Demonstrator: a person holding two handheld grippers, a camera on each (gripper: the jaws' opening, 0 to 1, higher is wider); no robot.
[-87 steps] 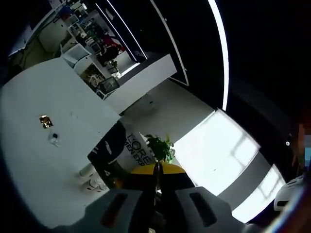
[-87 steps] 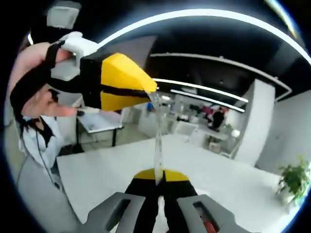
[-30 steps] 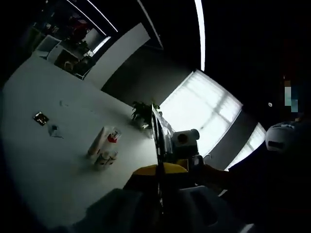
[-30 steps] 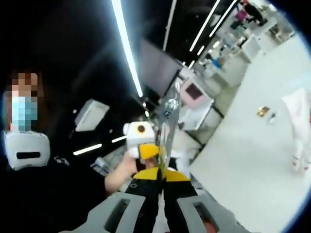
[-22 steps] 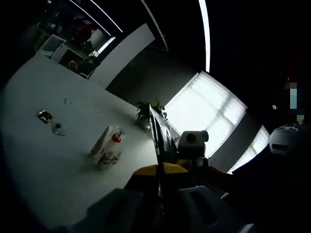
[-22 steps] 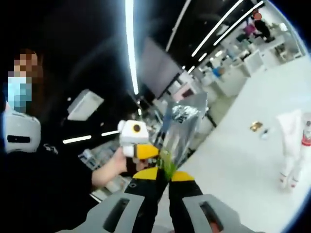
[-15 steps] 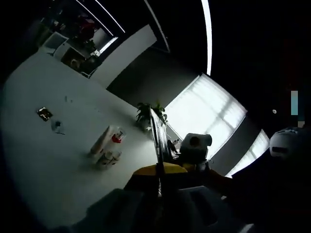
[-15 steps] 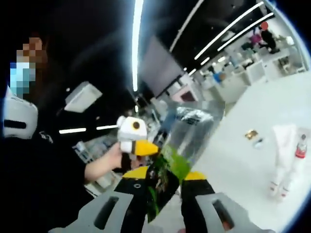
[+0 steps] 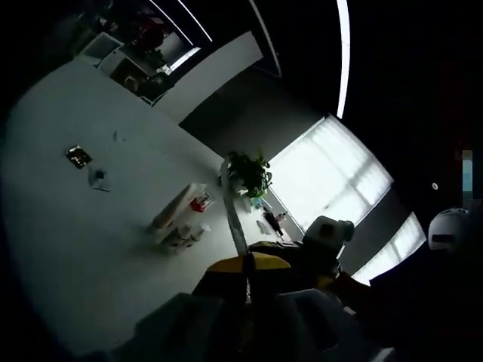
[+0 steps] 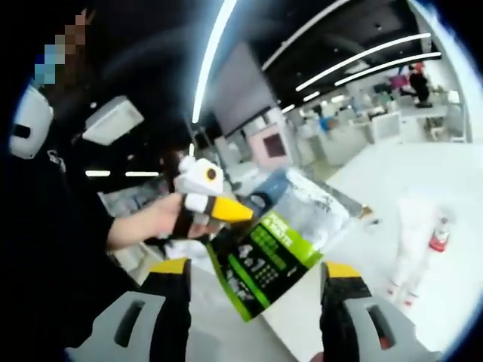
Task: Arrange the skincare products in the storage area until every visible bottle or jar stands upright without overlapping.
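My left gripper (image 9: pixel 247 264) is shut on a thin sachet (image 9: pixel 235 226), seen edge-on and rising from its yellow tips. In the right gripper view the same sachet (image 10: pixel 281 245) shows its face: a silvery pouch with a green and black label. The left gripper (image 10: pixel 219 210) pinches it from the left, held by a hand. My right gripper (image 10: pixel 256 270) stands wide open, its jaws either side of the sachet and apart from it. The right gripper (image 9: pixel 326 240) also shows beyond the sachet. Skincare bottles (image 9: pixel 181 222) lean together on the white table (image 9: pixel 68 241), one red-capped (image 10: pixel 438 241).
A small gold item (image 9: pixel 78 157) and a small clear item (image 9: pixel 98 179) lie farther along the table. A potted plant (image 9: pixel 249 173) stands at its far edge by bright windows. A person in dark clothes (image 10: pixel 53 226) is close on the left.
My right jaws have opened and let go of the sachet. It now hangs from the left gripper alone and has turned its labelled face toward the right gripper view.
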